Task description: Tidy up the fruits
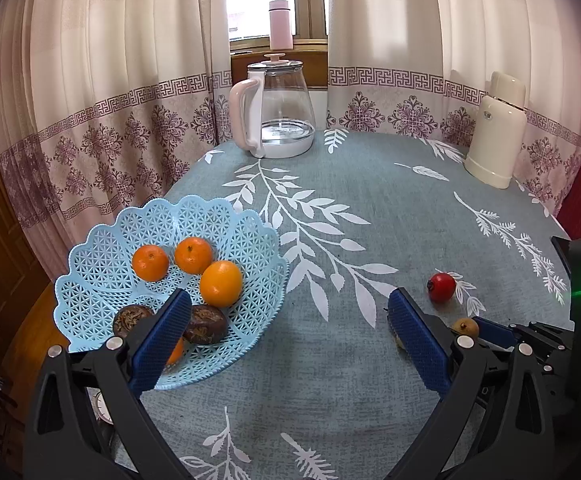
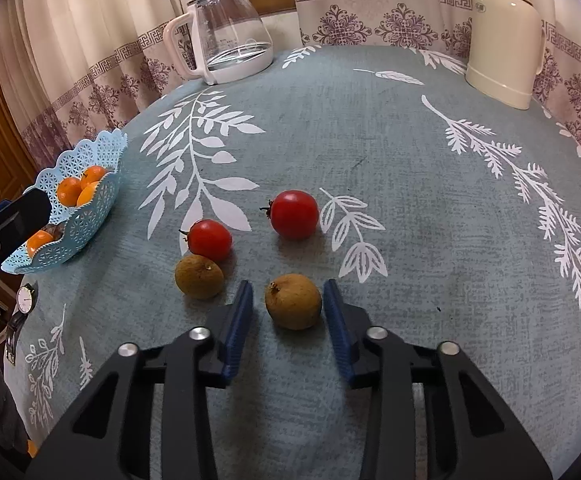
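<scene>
My right gripper (image 2: 286,304) sits low in the middle of its view, open a little wider than the brown fruit (image 2: 293,301) between its pads. One pad looks like it touches the fruit; the other is just beside it. If I squeeze off-center, the round fruit could roll away toward the red fruits (image 2: 294,214). My left gripper (image 1: 290,336) is wide open and holds nothing. The blue basket (image 1: 250,312) waits at lower left, on the bench.
</scene>
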